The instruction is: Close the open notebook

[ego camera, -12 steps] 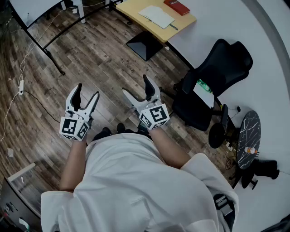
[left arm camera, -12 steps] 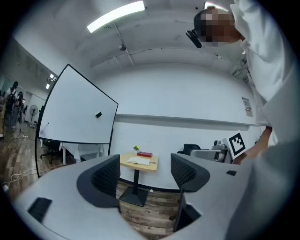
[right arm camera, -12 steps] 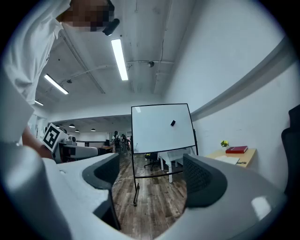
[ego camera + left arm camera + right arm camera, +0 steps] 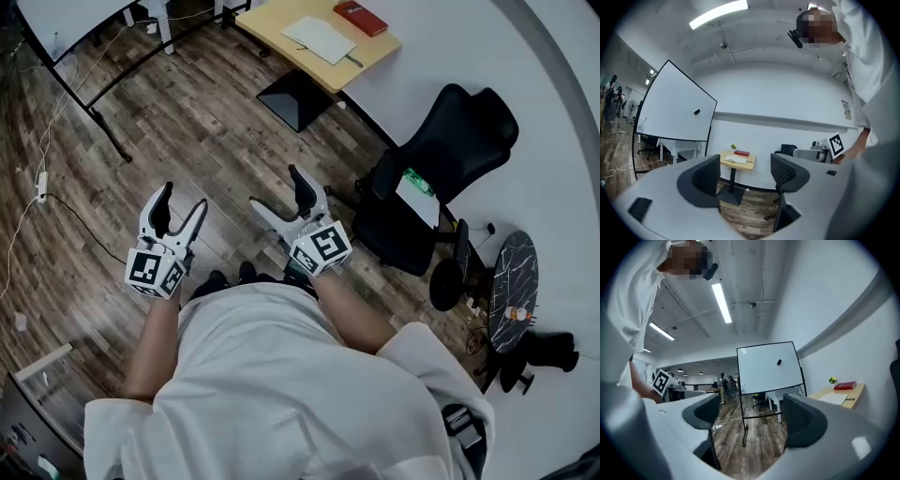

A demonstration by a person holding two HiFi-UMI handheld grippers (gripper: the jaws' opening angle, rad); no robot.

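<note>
Ahead: open notebook w/ red book on tbl.

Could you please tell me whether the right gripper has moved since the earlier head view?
No, not noticeably. The right gripper sits as far to the picture's left of the black office chair as before, over the same floor planks, with its jaws open and empty.
</note>
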